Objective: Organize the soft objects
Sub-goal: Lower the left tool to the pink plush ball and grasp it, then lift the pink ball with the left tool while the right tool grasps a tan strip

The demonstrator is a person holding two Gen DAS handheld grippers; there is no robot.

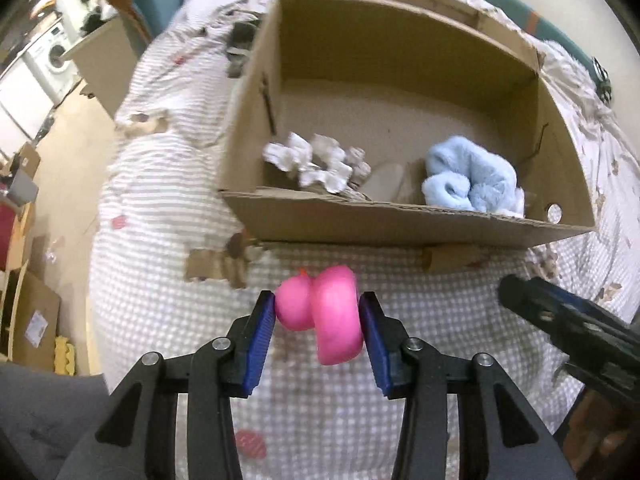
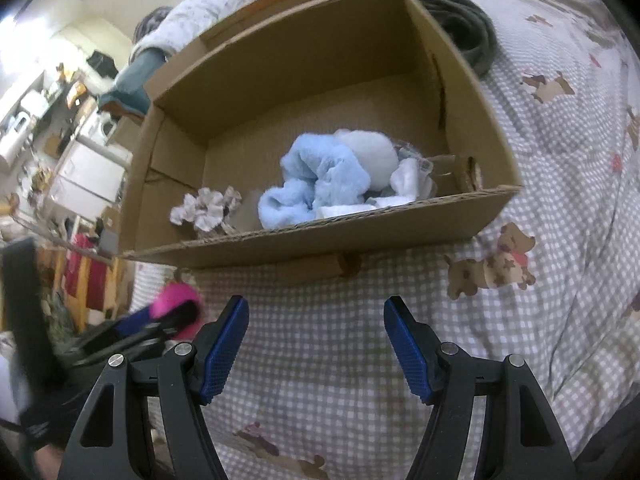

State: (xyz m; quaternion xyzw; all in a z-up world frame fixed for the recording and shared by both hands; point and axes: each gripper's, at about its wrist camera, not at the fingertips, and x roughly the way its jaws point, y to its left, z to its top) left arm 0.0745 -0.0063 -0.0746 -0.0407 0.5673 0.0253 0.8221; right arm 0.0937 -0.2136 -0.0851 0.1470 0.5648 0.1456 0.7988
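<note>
so the whole thing sits on a bed (image 2: 360, 360) with a grey and white checked cover, little teddy bear prints (image 2: 492, 264) scattered over it. left gripper (image 1: 318, 316) has its jaws squeezed onto a pink soft toy (image 1: 324, 312), held above the cover just short of the cardboard box (image 1: 400, 220) at 12 o'clock. right gripper (image 2: 316, 344) is spread wide with nothing between the jaws. inside the box: a fluffy blue cloth (image 2: 316, 180) near the front wall, a white ruffled thing (image 2: 208, 208) at its 9 o'clock. room's cluttered, washing machine (image 1: 52, 56) off at 10 o'clock, wood floor (image 1: 72, 184) beside the bed.
</note>
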